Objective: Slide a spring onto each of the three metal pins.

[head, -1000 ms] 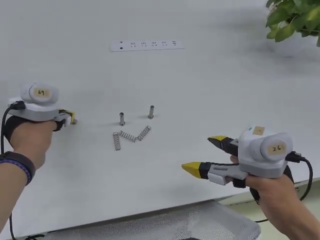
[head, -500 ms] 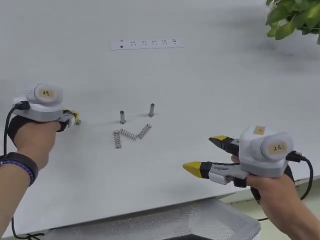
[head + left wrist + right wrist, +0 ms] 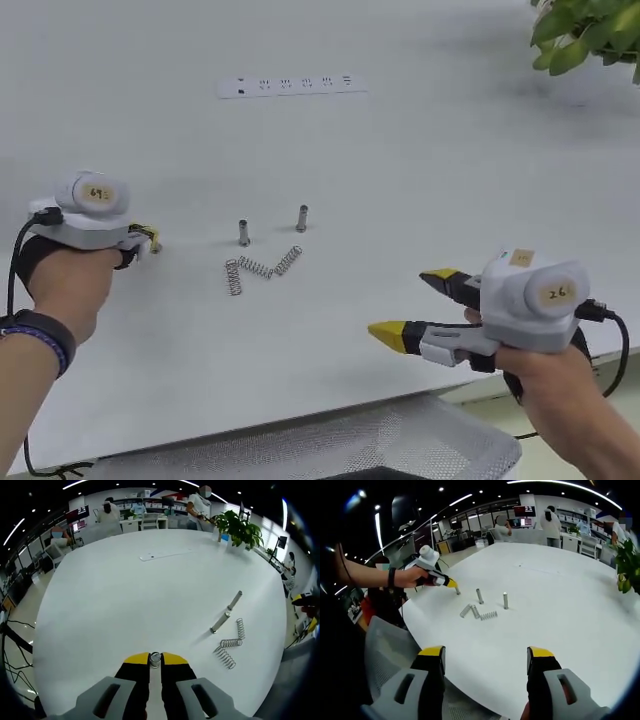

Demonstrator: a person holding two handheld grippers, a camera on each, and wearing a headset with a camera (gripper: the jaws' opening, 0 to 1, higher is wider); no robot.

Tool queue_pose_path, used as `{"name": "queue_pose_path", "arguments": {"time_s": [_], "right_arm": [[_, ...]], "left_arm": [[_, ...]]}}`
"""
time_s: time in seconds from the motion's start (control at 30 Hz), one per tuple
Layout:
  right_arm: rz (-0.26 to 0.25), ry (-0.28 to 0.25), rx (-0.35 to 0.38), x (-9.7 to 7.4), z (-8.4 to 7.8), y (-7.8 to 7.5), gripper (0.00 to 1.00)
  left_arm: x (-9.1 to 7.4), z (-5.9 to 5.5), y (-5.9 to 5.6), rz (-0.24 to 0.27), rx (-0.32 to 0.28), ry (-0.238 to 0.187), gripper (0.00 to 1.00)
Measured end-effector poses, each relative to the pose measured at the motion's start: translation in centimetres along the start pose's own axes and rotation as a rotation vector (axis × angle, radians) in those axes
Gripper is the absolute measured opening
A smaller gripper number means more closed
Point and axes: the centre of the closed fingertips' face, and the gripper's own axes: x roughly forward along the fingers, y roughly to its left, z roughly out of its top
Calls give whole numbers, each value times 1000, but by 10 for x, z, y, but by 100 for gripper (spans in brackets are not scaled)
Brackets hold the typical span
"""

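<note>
Little has changed — the left gripper (image 3: 148,240), still clamped on 1 pin (image 3: 155,659), has edged toward the 2 standing pins (image 3: 244,233). The right gripper (image 3: 400,303) stays wide apart. The 3 springs (image 3: 257,268) lie loose on the bench (image 3: 400,160) — none threaded yet.

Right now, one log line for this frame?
left gripper: shut on pin | right gripper: open, empty | two other pins: upright on table | three springs: loose beside them, none fitted
</note>
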Motion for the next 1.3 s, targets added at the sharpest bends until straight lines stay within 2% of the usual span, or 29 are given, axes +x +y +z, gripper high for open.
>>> {"name": "queue_pose_path", "arguments": {"time_s": [0.17, 0.93, 1.07, 1.17, 1.3], "right_arm": [[0, -3, -1, 1, 1, 0, 65], [1, -7, -2, 2, 4, 1, 64], [3, -6, -3, 2, 4, 2, 64], [2, -8, -1, 2, 4, 1, 64], [-1, -8, 2, 1, 3, 0, 64]], "left_arm": [[0, -1, -2, 3, 37, 7, 0], [-1, -3, -3, 8, 23, 2, 1], [-2, -4, -5, -1, 16, 5, 5], [-3, -5, -7, -12, 10, 10, 14], [-5, -7, -7, -15, 9, 7, 16]]}}
